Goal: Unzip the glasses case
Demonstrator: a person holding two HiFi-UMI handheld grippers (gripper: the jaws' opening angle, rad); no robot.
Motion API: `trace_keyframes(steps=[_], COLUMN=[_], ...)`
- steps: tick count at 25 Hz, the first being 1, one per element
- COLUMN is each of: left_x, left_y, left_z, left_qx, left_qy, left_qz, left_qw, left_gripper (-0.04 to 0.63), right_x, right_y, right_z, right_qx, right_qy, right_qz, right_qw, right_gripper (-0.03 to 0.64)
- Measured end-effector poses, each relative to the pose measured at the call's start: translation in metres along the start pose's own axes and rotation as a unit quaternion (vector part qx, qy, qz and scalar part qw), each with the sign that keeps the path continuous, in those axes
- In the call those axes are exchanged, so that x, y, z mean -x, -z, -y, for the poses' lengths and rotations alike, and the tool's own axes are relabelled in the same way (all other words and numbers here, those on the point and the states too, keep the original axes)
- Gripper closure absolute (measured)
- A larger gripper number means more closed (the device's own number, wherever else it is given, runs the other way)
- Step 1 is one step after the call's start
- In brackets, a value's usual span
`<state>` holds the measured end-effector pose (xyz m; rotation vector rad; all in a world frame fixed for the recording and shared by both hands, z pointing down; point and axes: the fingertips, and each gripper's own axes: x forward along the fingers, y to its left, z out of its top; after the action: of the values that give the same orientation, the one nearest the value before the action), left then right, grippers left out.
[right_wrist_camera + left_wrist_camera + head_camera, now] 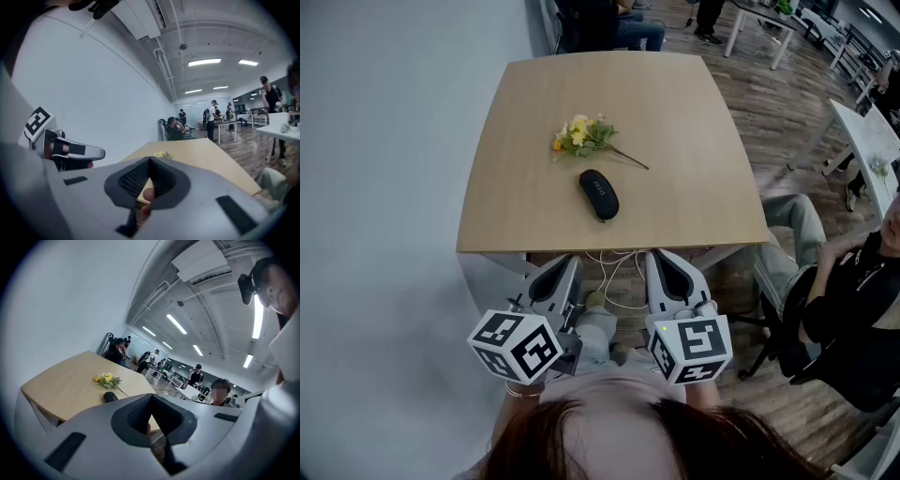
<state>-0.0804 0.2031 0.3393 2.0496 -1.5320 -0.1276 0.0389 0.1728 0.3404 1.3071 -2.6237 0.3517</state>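
Black oval glasses case (599,195), seemingly zipped

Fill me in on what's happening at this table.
A person holds a left gripper and a right gripper just short of the near edge of the wooden table, both with jaws shut on nothing. The black glasses case lies untouched mid-table, next to a small bunch of yellow flowers. Unzipping has not begun.
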Motion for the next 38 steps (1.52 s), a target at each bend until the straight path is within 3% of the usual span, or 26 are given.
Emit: trace_keyframes(steps=[22, 32, 38], left_x=[-0.101, -0.141, -0.162], left_y=[-0.039, -0.027, -0.013], left_z=[-0.105, -0.144, -0.158], left_qx=[0.039, 0.056, 0.077], left_qy=[0.039, 0.059, 0.055], left_qz=[-0.068, -0.124, -0.152], left_qw=[0.9961, 0.9889, 0.9838], left_gripper=[0.595, 0.589, 0.558], right_x=[-0.127, -0.162, -0.180], right_y=[-0.034, -0.030, -0.025], right_z=[0.021, 0.029, 0.036], right_qx=[-0.015, -0.013, -0.013], right_qy=[0.058, 0.101, 0.099], right_qz=[-0.014, -0.038, -0.055], right_qw=[0.998, 0.994, 0.994], right_gripper=[0.601, 0.601, 0.601])
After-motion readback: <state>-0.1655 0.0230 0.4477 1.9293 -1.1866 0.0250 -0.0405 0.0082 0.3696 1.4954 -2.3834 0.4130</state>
